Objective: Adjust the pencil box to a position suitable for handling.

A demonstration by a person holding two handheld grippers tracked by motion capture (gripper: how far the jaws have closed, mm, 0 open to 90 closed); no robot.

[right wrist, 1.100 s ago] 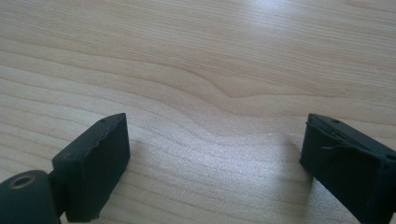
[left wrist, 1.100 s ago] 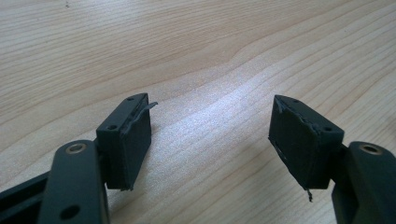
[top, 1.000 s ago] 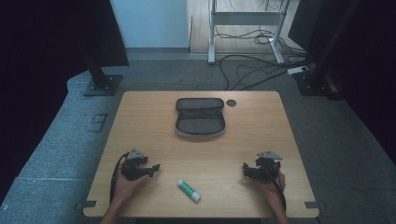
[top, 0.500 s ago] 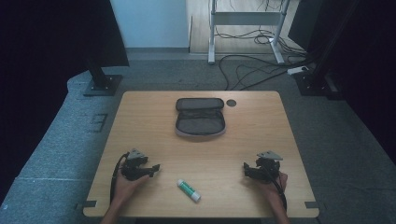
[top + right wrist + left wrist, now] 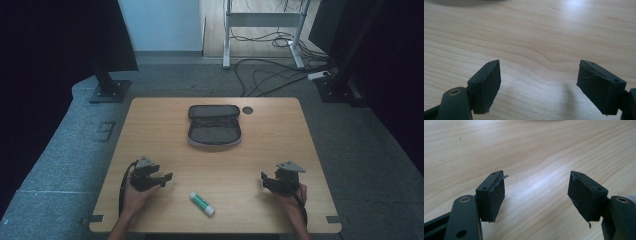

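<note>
While both our left gripper (image 5: 167, 176) and right gripper (image 5: 263, 176) sit parted and empty near the table's (image 5: 150, 120) front edge, the right one's jaws have just been closing slightly on nothing. Item untouched: glue stick (image 5: 202, 203) at front edge; pouch (image 5: 214, 125) lies unzipped by the far edge, nothing stowed yet.

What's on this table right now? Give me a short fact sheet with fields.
table: light wooden top
pouch: dark, unzipped, lying open at the far middle
glue stick: white and green, lying at the near edge between the hands
left gripper: open, nothing between the jaws
right gripper: open, jaws just closed slightly, nothing between them
</note>
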